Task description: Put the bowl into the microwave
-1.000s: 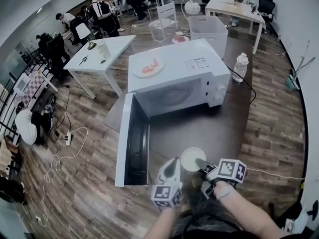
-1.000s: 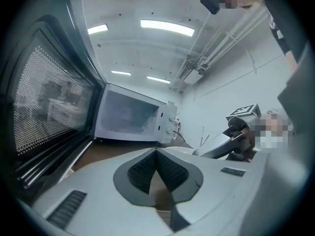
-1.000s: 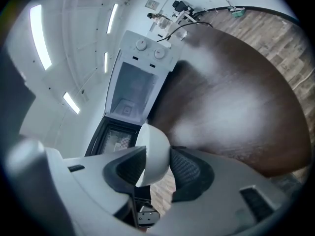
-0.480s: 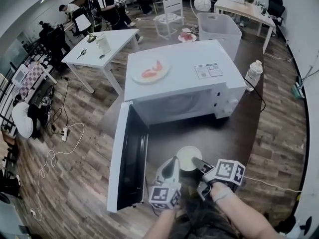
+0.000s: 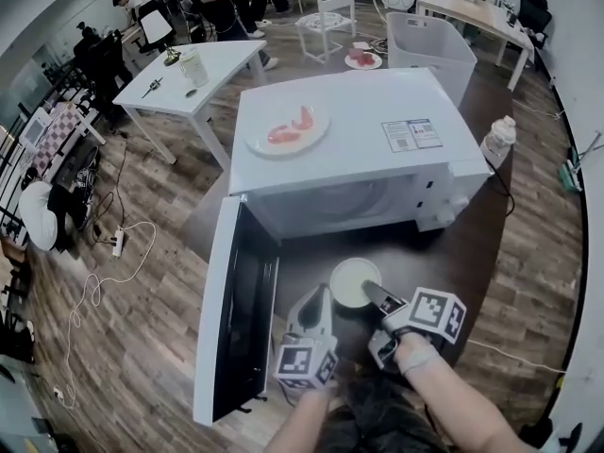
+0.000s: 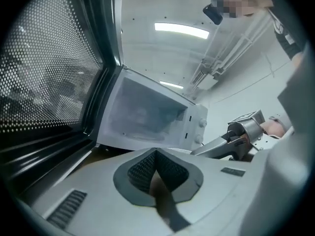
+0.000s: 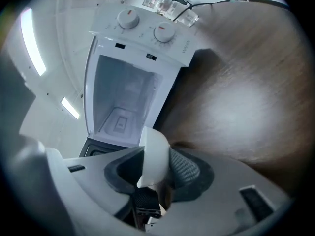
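1. Head view: I see the white bowl (image 5: 353, 281) over the dark table (image 5: 444, 258), just in front of the open microwave (image 5: 349, 144). The door (image 5: 229, 314) is swung left. The left gripper (image 5: 322, 300) is beside the bowl.
2. Left gripper view: the left gripper's jaws are together, with nothing between them.
3. Right gripper view: the right gripper (image 7: 157, 155) is clamped on the bowl's rim, and the microwave cavity lies ahead
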Available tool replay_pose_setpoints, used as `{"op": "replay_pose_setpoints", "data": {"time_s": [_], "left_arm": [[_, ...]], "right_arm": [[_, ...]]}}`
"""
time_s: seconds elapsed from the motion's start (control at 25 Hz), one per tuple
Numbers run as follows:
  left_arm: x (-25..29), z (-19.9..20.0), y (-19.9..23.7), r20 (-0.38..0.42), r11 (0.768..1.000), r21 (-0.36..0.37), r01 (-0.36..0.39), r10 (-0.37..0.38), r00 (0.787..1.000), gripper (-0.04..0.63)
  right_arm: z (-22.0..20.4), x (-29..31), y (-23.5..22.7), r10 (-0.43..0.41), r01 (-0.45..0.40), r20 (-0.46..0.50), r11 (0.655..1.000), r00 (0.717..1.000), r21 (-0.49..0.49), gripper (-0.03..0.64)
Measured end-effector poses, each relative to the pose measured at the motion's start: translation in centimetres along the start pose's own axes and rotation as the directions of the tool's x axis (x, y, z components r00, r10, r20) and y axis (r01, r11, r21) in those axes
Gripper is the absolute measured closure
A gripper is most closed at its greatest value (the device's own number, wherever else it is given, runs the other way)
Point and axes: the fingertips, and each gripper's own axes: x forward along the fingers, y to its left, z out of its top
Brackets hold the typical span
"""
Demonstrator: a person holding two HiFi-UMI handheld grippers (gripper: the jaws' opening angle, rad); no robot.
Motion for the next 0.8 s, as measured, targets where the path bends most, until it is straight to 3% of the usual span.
{"op": "replay_pose_setpoints", "data": {"time_s": [0.28, 0.8], "left_arm": [[1.8, -0.5, 1.1, -0.025, 0.999, -0.032, -0.030, 0.029, 0.999, 0.595], [5.4, 0.1, 0.8, -0.019, 0.998, -0.054, -0.016, 0.015, 1.000, 0.595]], "right_arm": [[2.8, 1.9, 0.8, 0.022, -0.024, 0.048, 0.999, 0.999, 0.040, 0.468], [6.3, 5.1, 3.8, 0.085, -0.092, 0.108, 0.993, 0.991, 0.068, 0.468]]}}
